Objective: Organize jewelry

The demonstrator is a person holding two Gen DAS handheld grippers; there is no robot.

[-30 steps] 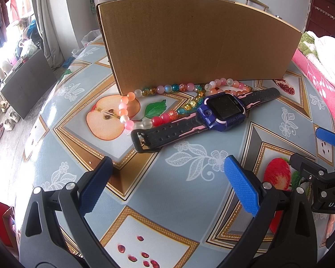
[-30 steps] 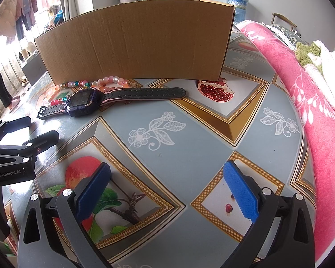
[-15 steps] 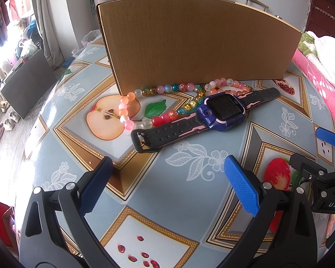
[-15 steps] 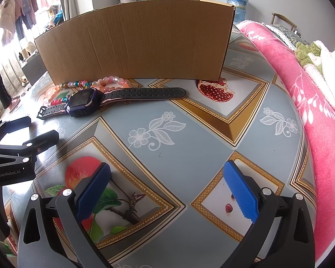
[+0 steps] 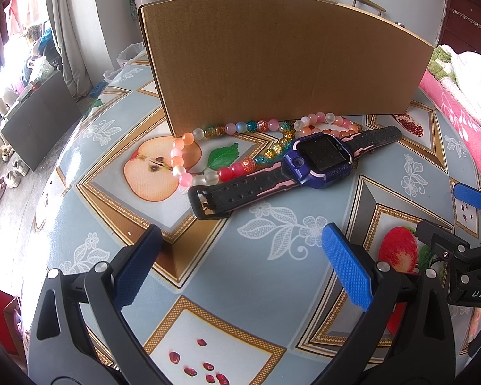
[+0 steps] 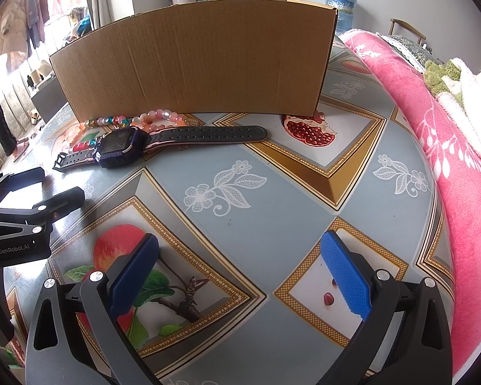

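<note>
Gaping empty: both grippers' jaws.

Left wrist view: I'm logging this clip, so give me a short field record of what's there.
surface: table with a fruit-print cloth
watch: watch lying flat, strap stretched out
beads: bead string behind the watch, partly under it, beside the box
box: cardboard box standing upright behind both
left gripper: left gripper open, holding nothing
right gripper: right gripper open, holding nothing

Cardboard box (image 5: 282,61) is showing matt corrugated paper; tablecloth (image 5: 272,276) is reflecting glossily; beaded bracelet (image 5: 234,134) is glinting like translucent glass; watch (image 5: 317,160) strap is looking matt, rubbery.
</note>
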